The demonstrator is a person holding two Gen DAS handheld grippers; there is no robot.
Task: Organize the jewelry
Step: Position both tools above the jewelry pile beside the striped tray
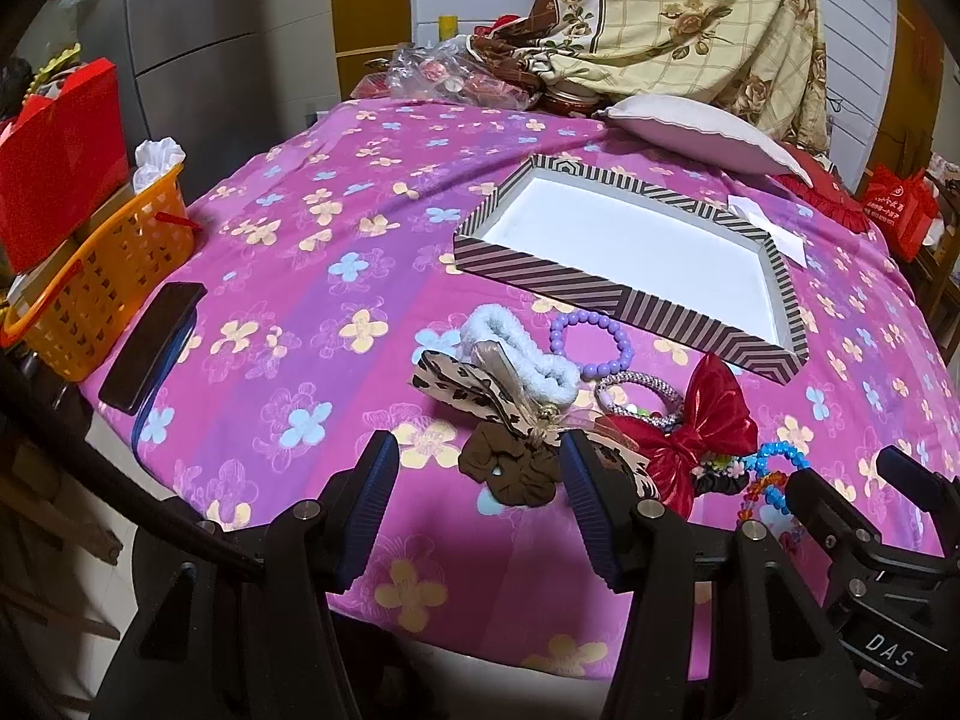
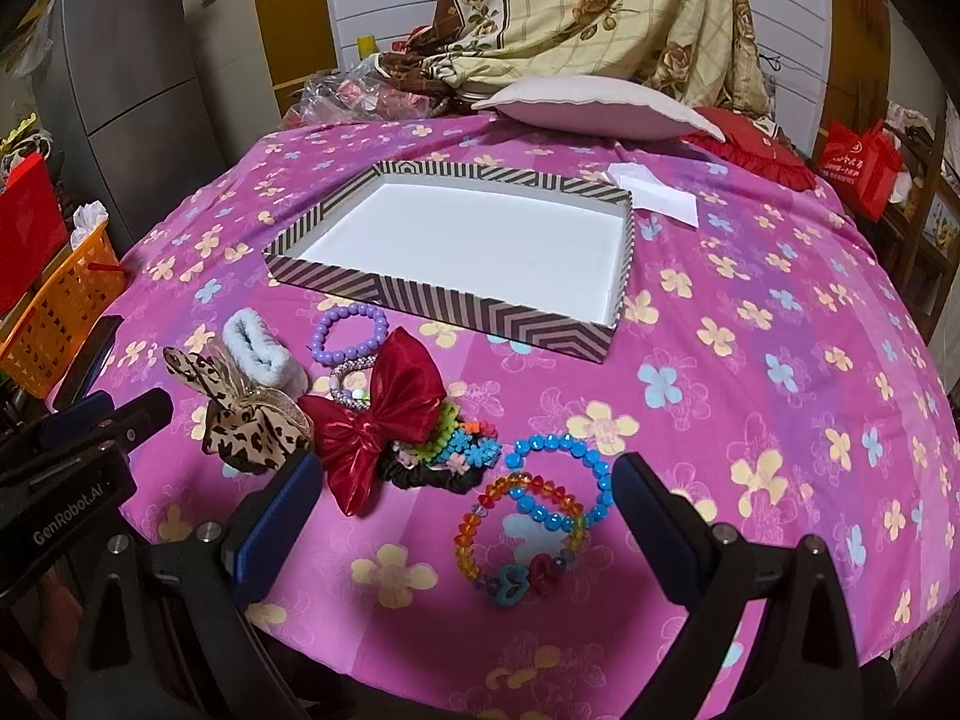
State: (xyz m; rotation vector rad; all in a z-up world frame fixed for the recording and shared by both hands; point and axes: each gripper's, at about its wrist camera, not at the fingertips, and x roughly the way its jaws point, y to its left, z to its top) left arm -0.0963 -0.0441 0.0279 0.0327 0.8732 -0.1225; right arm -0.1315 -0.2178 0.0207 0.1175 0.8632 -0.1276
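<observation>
A striped box [image 1: 624, 294] [image 2: 444, 300] with an empty white inside lies on the pink flowered cloth. In front of it lies a heap of accessories: a purple bead bracelet [image 1: 591, 342] [image 2: 351, 336], a white fluffy scrunchie [image 1: 516, 354] [image 2: 264, 354], a leopard bow [image 1: 474, 390] [image 2: 240, 420], a brown scrunchie [image 1: 510, 471], a red bow [image 1: 702, 426] [image 2: 384, 420], a blue bead bracelet [image 2: 564, 486] and a multicolour bead bracelet [image 2: 516, 534]. My left gripper [image 1: 480, 468] is open over the brown scrunchie. My right gripper [image 2: 468, 498] is open around the two bead bracelets.
An orange basket [image 1: 96, 294] and a dark case [image 1: 150, 354] sit at the table's left edge. A white pillow [image 2: 594, 111] and folded white paper [image 2: 657, 192] lie behind the box. A quilt hangs at the back. The right gripper's body shows in the left wrist view [image 1: 888, 534].
</observation>
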